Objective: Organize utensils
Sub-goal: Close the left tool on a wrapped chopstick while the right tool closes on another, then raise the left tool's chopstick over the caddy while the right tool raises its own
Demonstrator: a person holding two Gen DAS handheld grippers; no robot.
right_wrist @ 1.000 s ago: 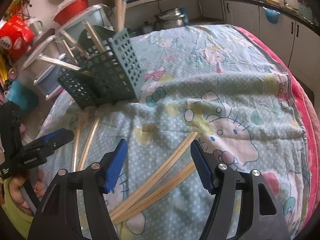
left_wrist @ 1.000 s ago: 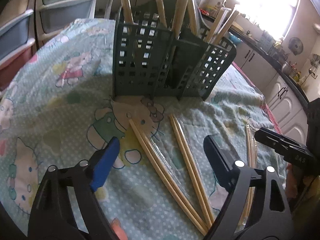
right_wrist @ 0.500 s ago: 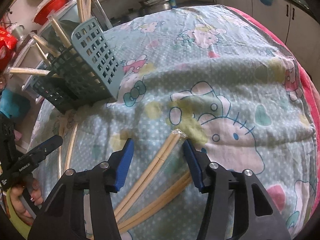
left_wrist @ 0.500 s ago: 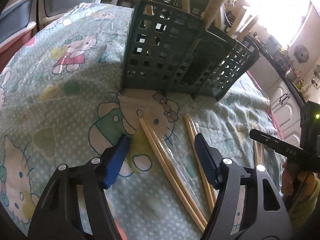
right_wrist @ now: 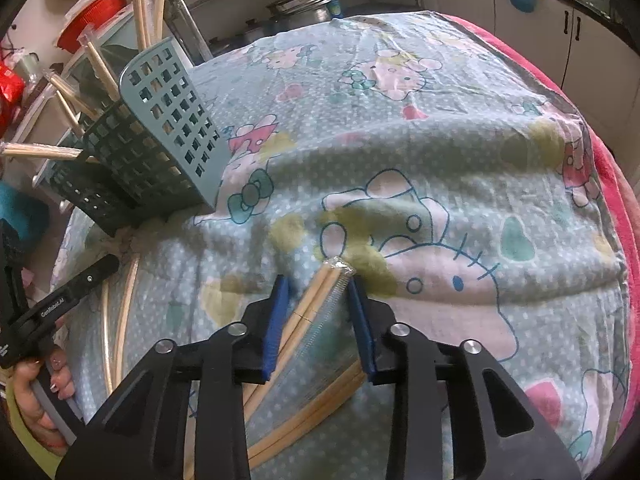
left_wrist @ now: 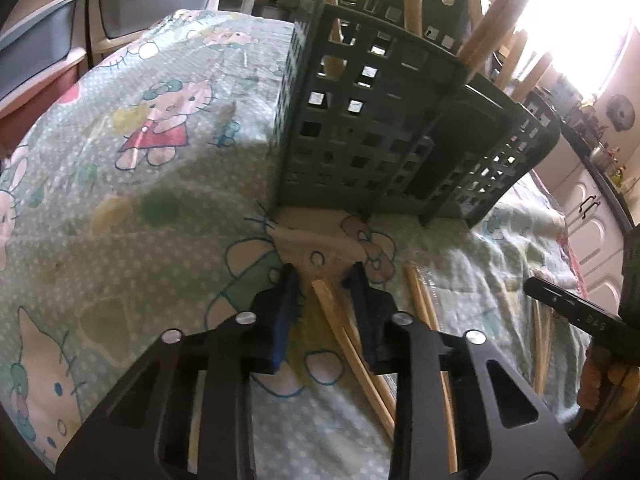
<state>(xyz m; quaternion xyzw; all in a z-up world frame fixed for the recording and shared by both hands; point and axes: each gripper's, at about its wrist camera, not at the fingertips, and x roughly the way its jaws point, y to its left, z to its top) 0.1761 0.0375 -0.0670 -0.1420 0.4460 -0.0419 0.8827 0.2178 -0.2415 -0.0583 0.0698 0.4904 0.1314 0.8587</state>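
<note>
Left gripper (left_wrist: 322, 284) sits low on the tablecloth (left_wrist: 132, 216), jaws part open and straddling the tip of a wrapped chopstick pair (left_wrist: 344, 328); pads sit either side of it with small gaps, not clamped. Straight ahead, near, stands the dark green slotted utensil holder (left_wrist: 376, 136) with more chopsticks sticking up out of it. To its right lies a second chopstick pair (left_wrist: 420, 304), just beside the right finger. Wide bare cloth to its left, running to the table's curved edge.

Right gripper (right_wrist: 316, 292) also sits low on the cloth, jaws part open around the end of another wrapped chopstick pair (right_wrist: 320, 296); the clear wrapper touches or nearly touches the right pad, the left pad is apart. Further pairs (right_wrist: 308, 412) lie under the gripper body. Holder (right_wrist: 152, 152) is ahead-left, well apart. Ahead and right is bare cloth up to the pink edge (right_wrist: 616, 184).
</note>
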